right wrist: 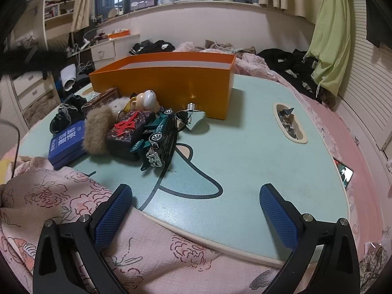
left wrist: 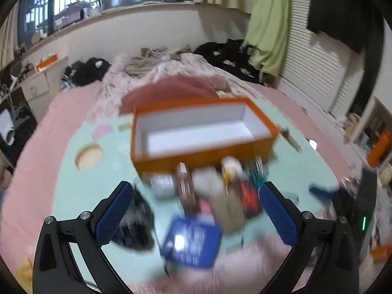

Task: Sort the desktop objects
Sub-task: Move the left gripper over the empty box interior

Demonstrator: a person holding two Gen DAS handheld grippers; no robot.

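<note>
Right gripper (right wrist: 196,205): nearest the camera, jaws wide and empty, low over the pink floral bedding (right wrist: 61,215) at the table's near edge.
Left gripper (left wrist: 194,203): jaws wide, empty, above the pile; the view is blurred.
Table (right wrist: 245,152): pale green top carrying everything.
Orange box (right wrist: 166,78): open, empty, stiff card, light; far side of the table, just behind the pile.
Pile: left of centre, far from the right jaws and to their left.
Blue case (right wrist: 66,142): flat, hard, probably slick; grip across its short edges. Near-left of the pile.
Fur puff (right wrist: 96,132): soft, light; squeeze its middle.
Patterned pouch (right wrist: 128,129): soft-sided; take across its width.
Toy car (right wrist: 159,134): rigid, on its side; pinch across the body.
Silver top (right wrist: 192,118): small, shiny, likely slippery; take the stem.
</note>
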